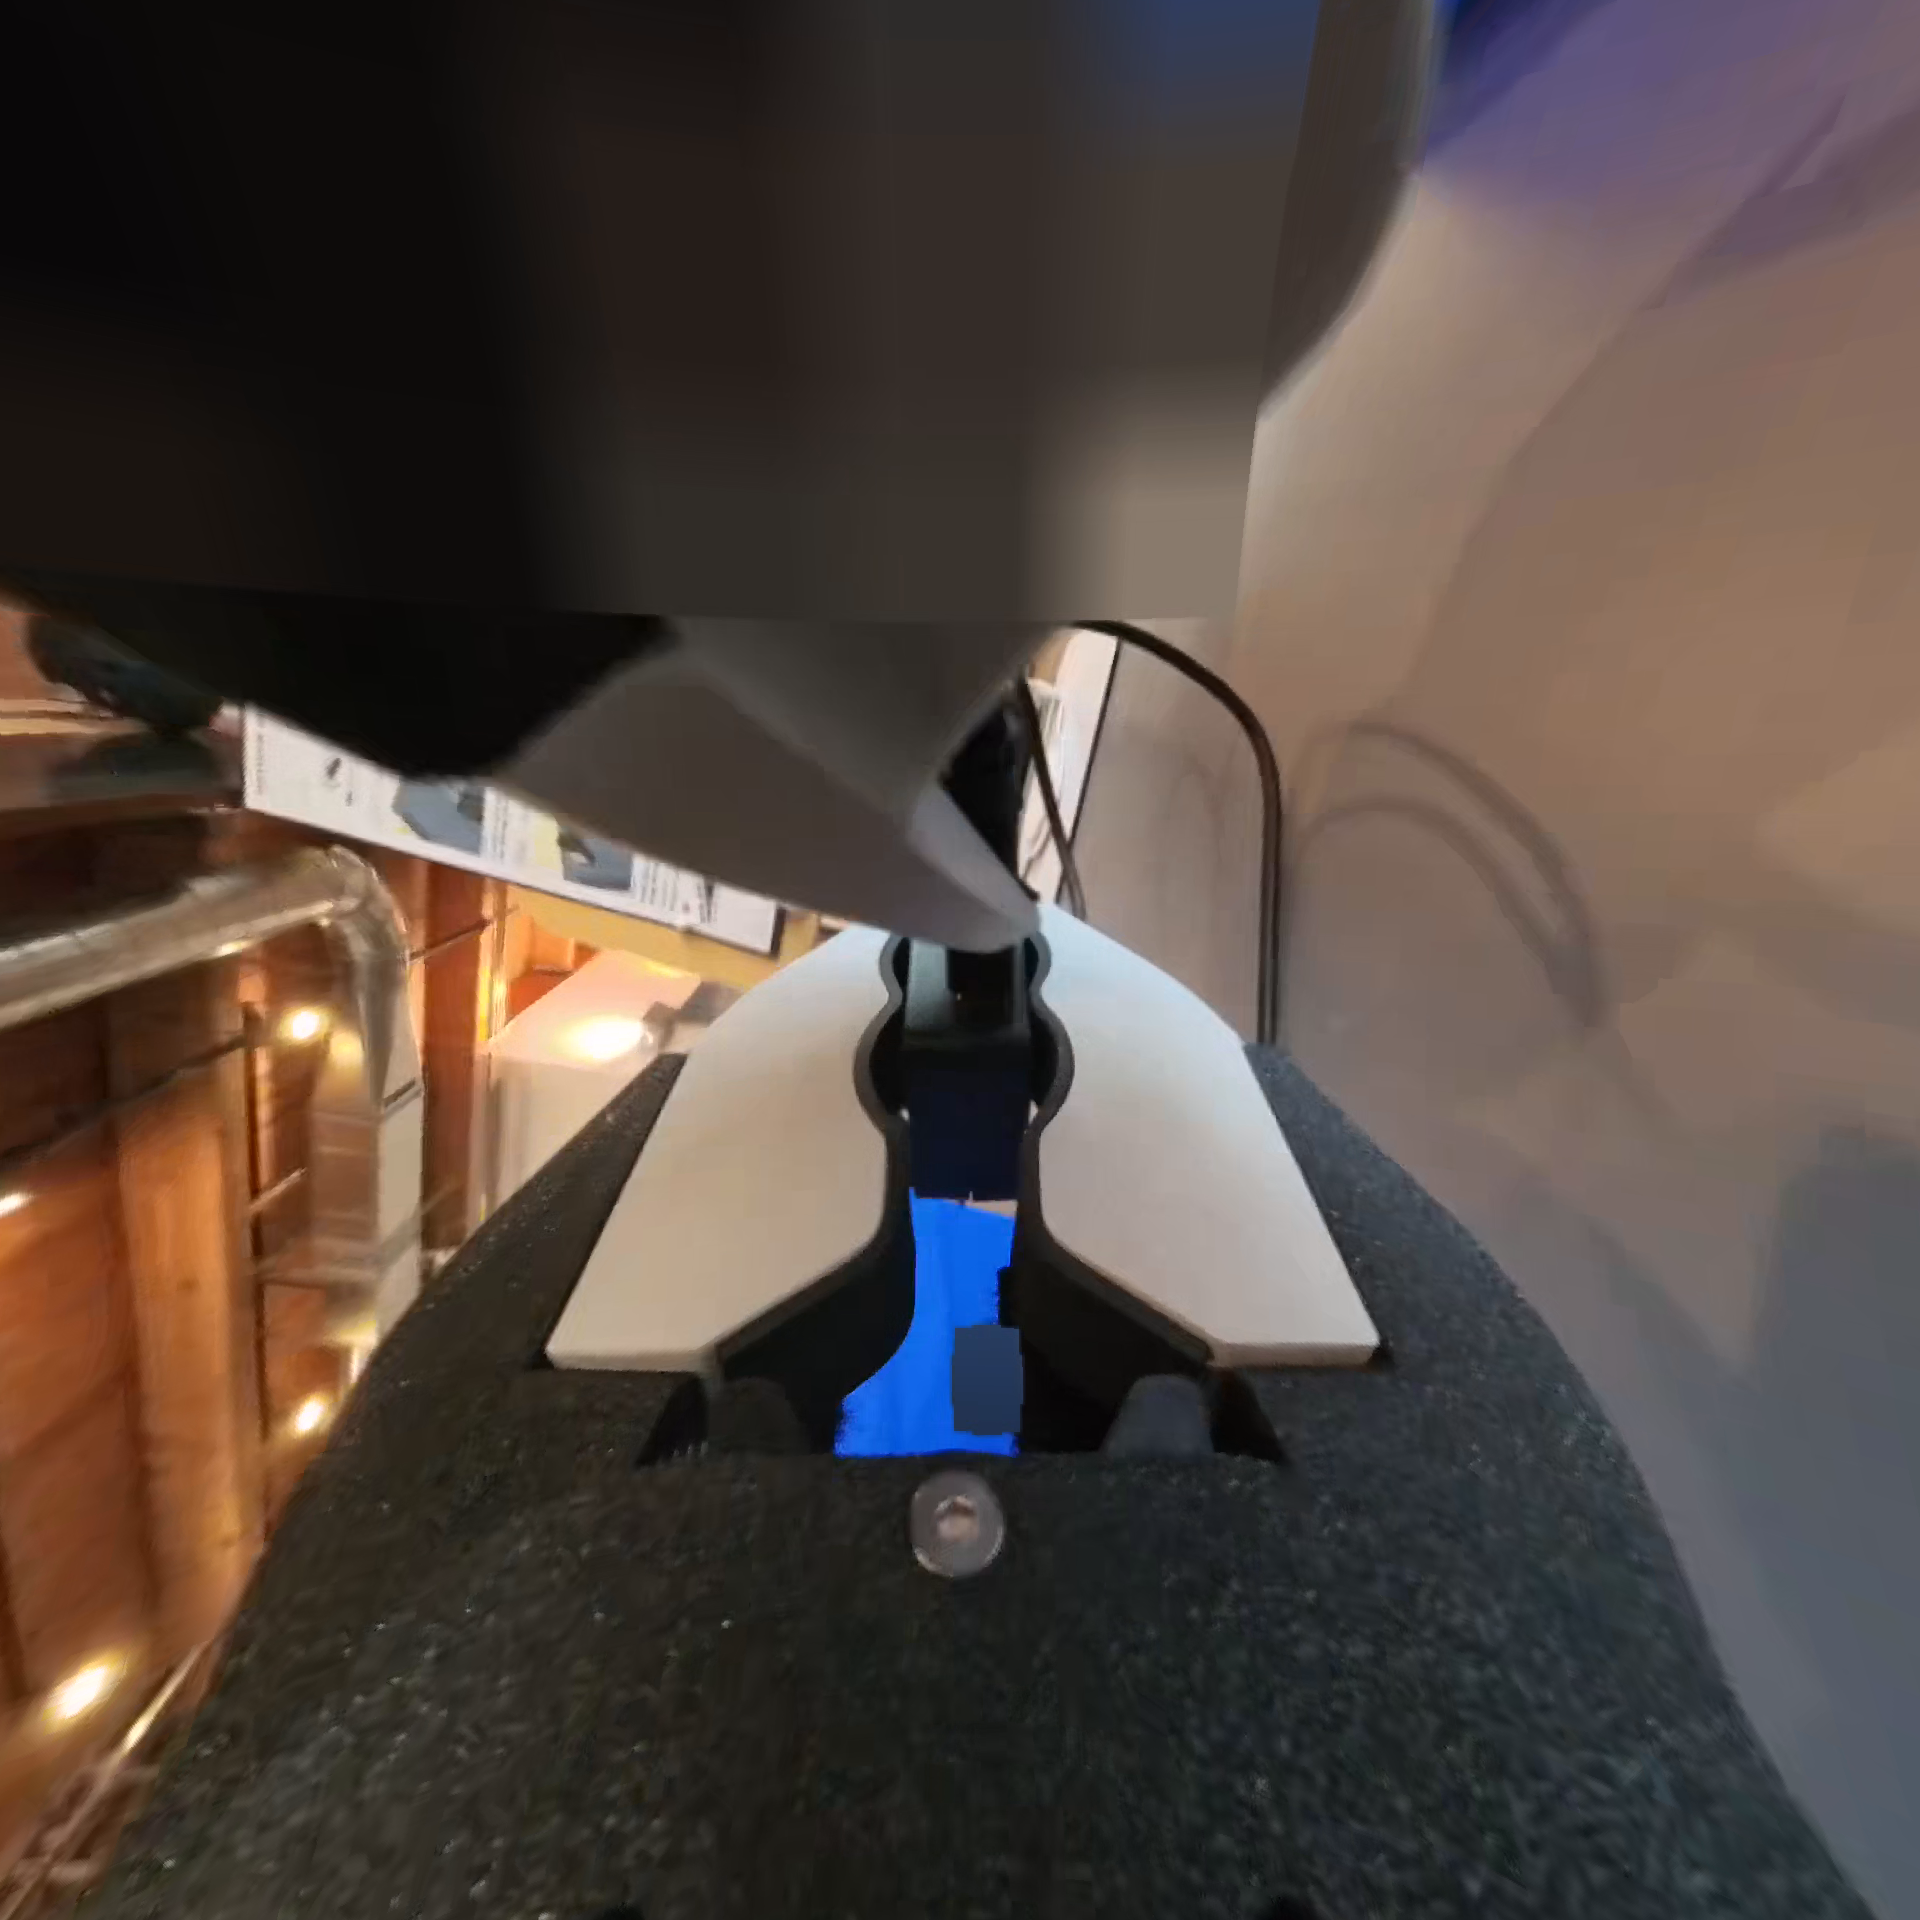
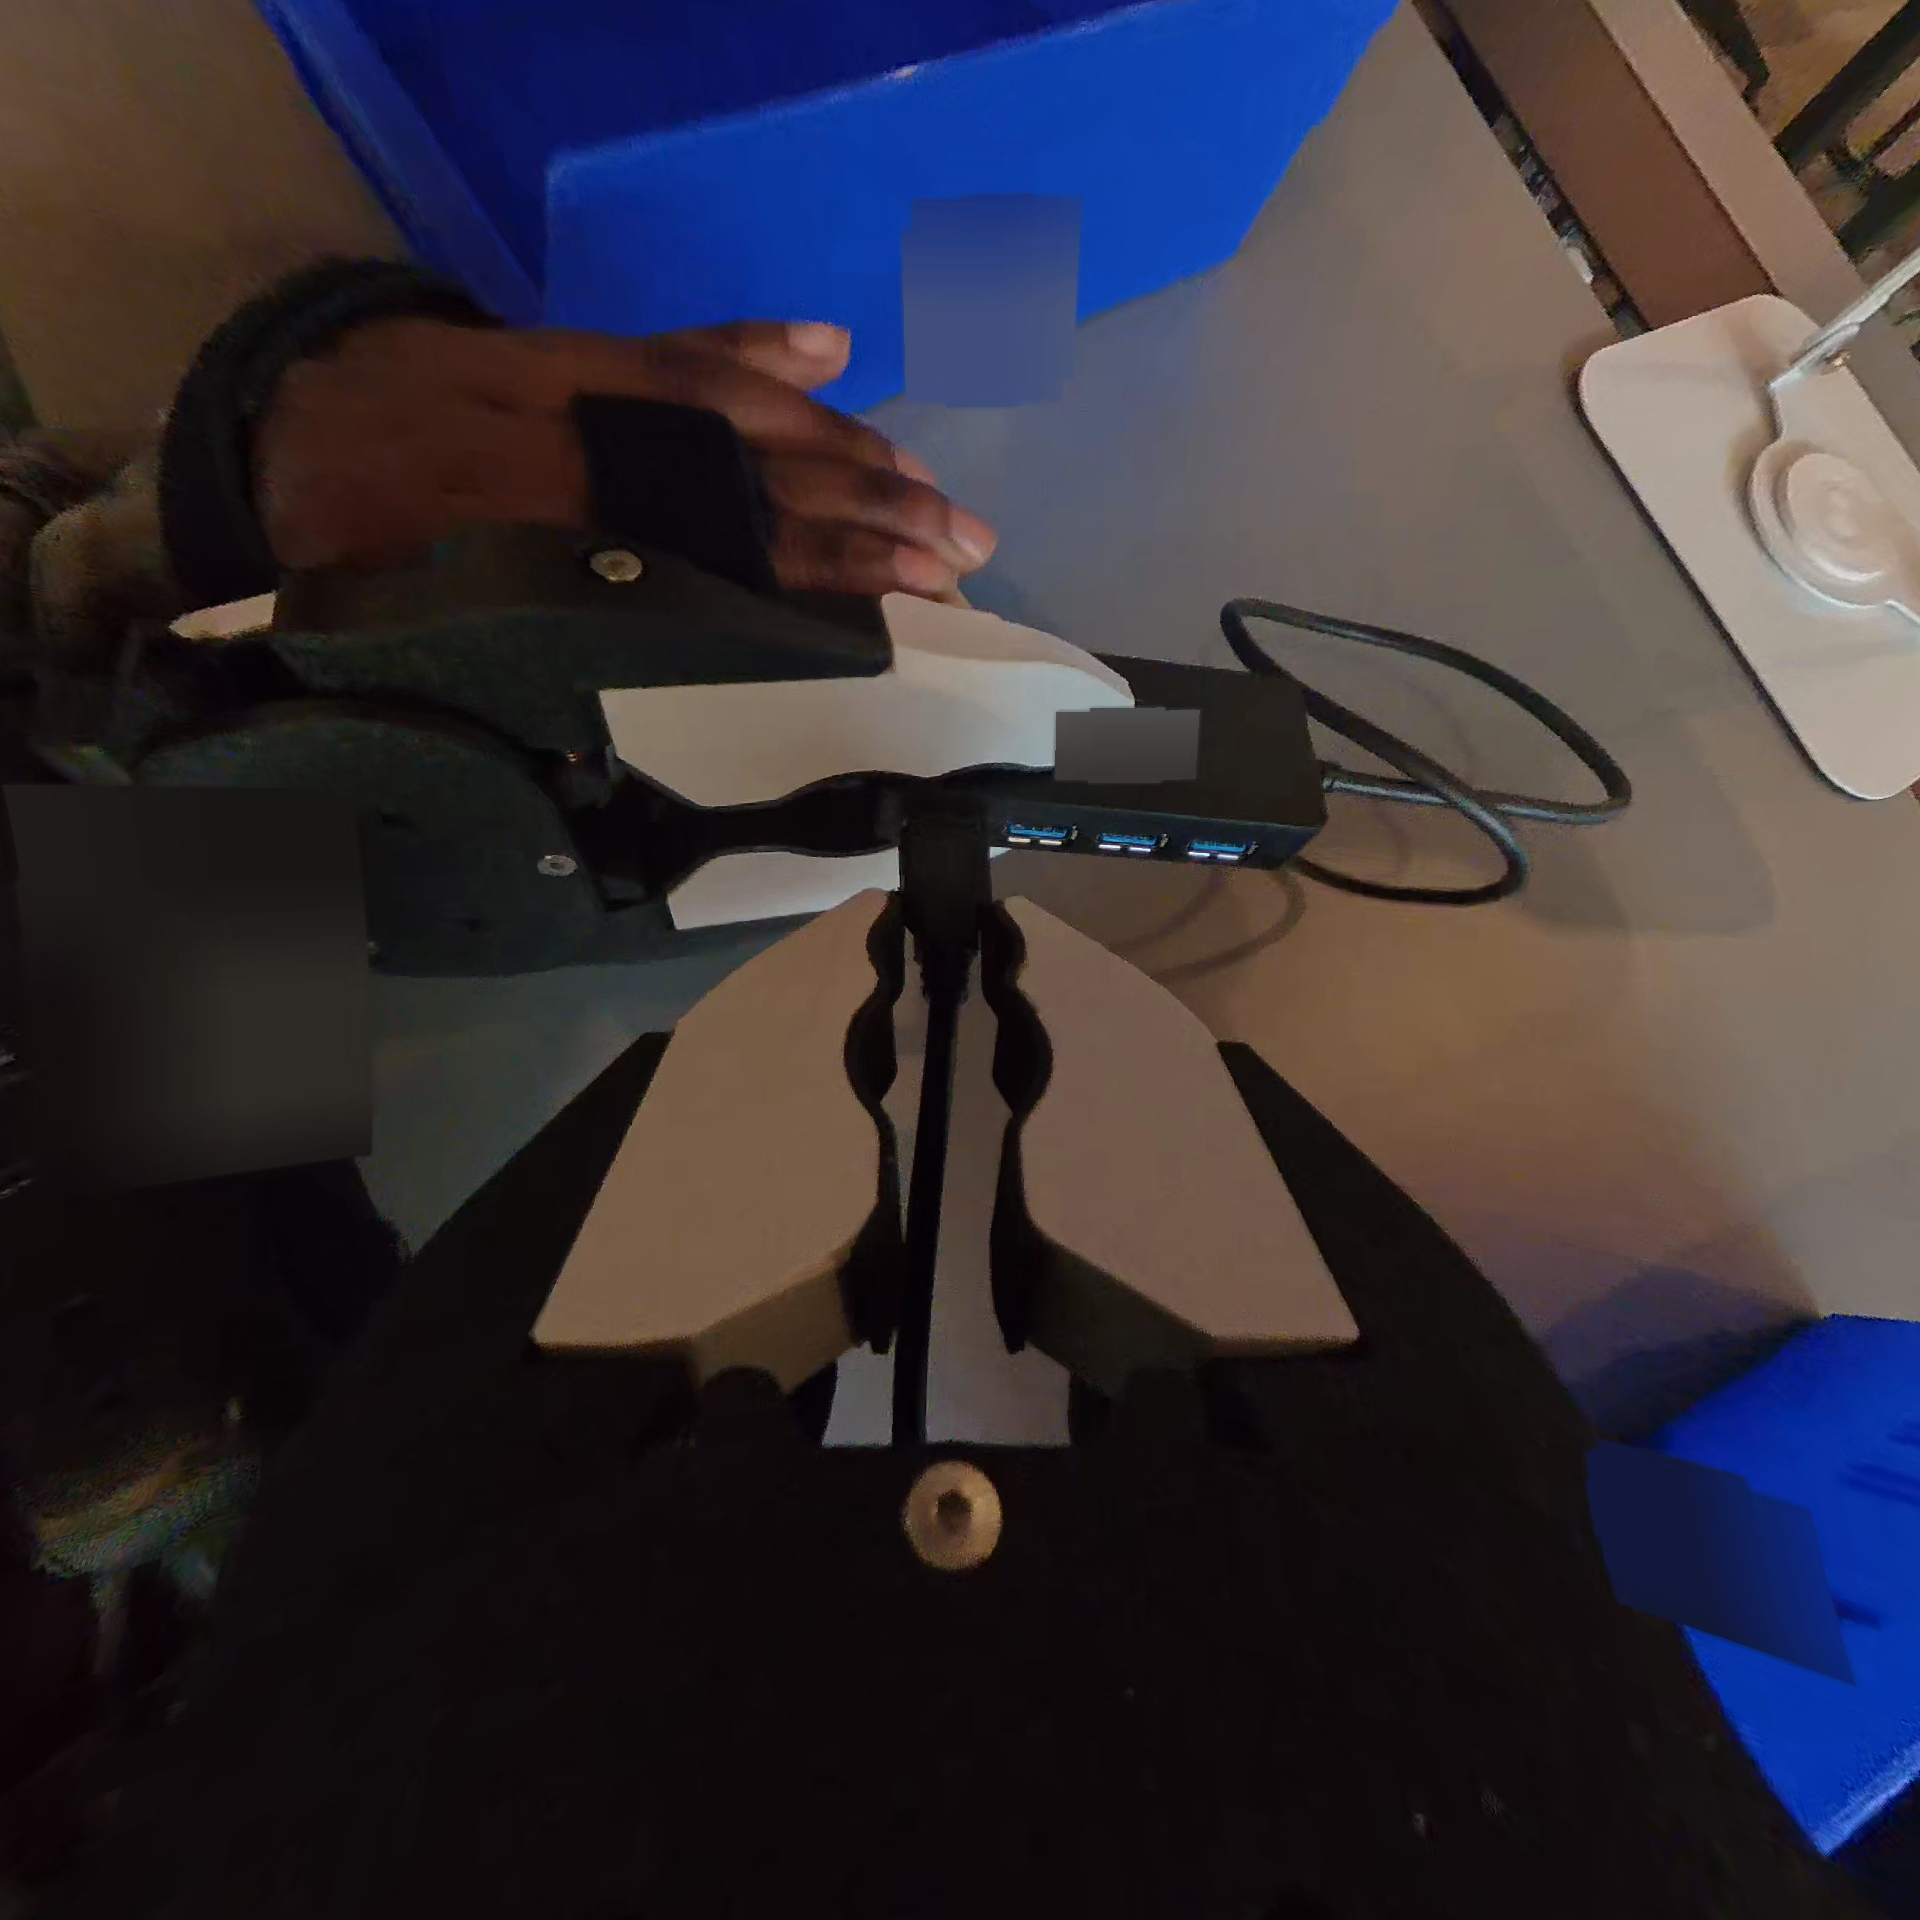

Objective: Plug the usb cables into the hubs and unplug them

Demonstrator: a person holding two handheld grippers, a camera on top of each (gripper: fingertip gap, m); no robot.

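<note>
The black hub (image 2: 1174, 774) lies flat near the middle of the grey worktop (image 2: 1351, 520), its row of blue-lit ports facing the right claw. Its own black lead (image 2: 1455, 727) leaves the right end and curls in a loose loop on the worktop just beside it.

The black usb plug (image 2: 940, 862) sits at the leftmost port of the hub; whether it is fully seated cannot be told. Its thin cable (image 2: 925, 1195) runs straight back between the fingers of the right claw (image 2: 940, 935), which is clenched on the plug just behind the hub's front face.

The left claw (image 2: 914, 800) comes in from the left side and is clamped on the left end of the hub, one white finger (image 2: 935, 686) over its top and the other under it. In the left wrist view the left claw (image 1: 961, 997) shows a dark block pinched between its tips, with the other claw's white finger close in front. A person's hand (image 2: 623, 457) rests on the left claw's black body, a strap across the knuckles.

A blue bin (image 2: 831, 208) stands at the far edge of the worktop, another blue bin (image 2: 1818, 1455) at the near right corner, and a white stand base (image 2: 1714, 499) at the far right.
</note>
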